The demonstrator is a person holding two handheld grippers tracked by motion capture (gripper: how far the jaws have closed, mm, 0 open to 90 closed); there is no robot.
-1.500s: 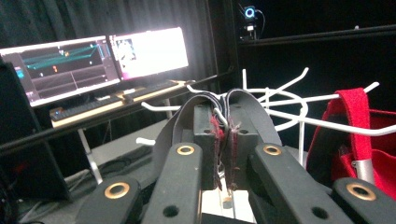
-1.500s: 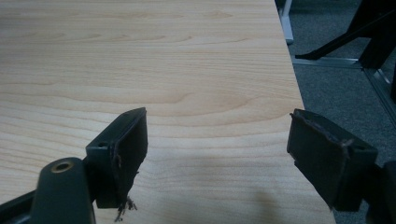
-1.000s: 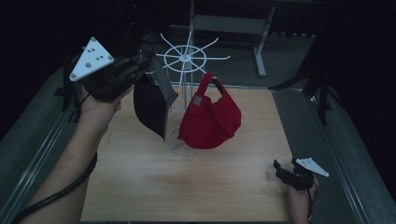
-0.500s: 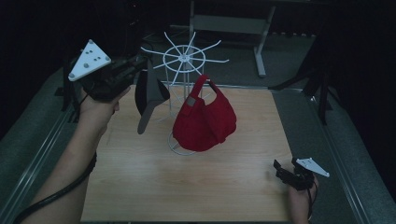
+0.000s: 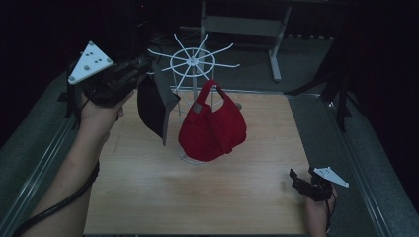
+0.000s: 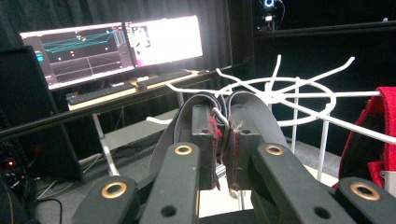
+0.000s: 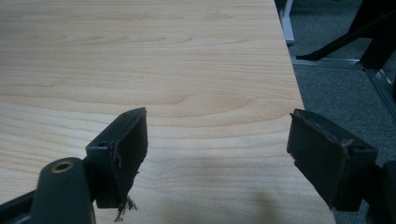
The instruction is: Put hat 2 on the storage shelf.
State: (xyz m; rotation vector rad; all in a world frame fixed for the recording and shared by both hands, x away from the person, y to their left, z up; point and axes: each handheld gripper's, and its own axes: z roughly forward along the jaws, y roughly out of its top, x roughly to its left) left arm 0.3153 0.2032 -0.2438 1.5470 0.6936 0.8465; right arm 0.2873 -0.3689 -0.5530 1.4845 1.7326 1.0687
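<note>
High view, black bag: we are seeing the black bag [image 5: 154, 106] hanging in the air at the left of the white wire rack [image 5: 193, 63], apart from the table [image 5: 197, 202], its strap pinched by the left gripper [image 5: 143, 66] up by the rack's spokes.
High view, how it handles: we are judging the bag soft and light; it is drooping flat and limp from the strap, so it is likely swinging under any quick move.
High view, red bag: a red bag [image 5: 212, 129] is already hanging by its handle from one prong, just beside the black one.
High view, right gripper: the right gripper [image 5: 301, 180] is resting low at the table's near right corner, well apart from both bags.
Left gripper view, grip: the jaws have just been easing slightly apart, yet we are seeing them pressed on the grey strap [image 6: 205, 100], which is looping over the pads right at a white prong tip [image 6: 217, 113].
Left gripper view, where to hold: we are judging the strap's top the right hold, since it is keeping the loop open for the prong.
Right gripper view, state: we are seeing the jaws standing wide apart over bare wood, holding nothing.
</note>
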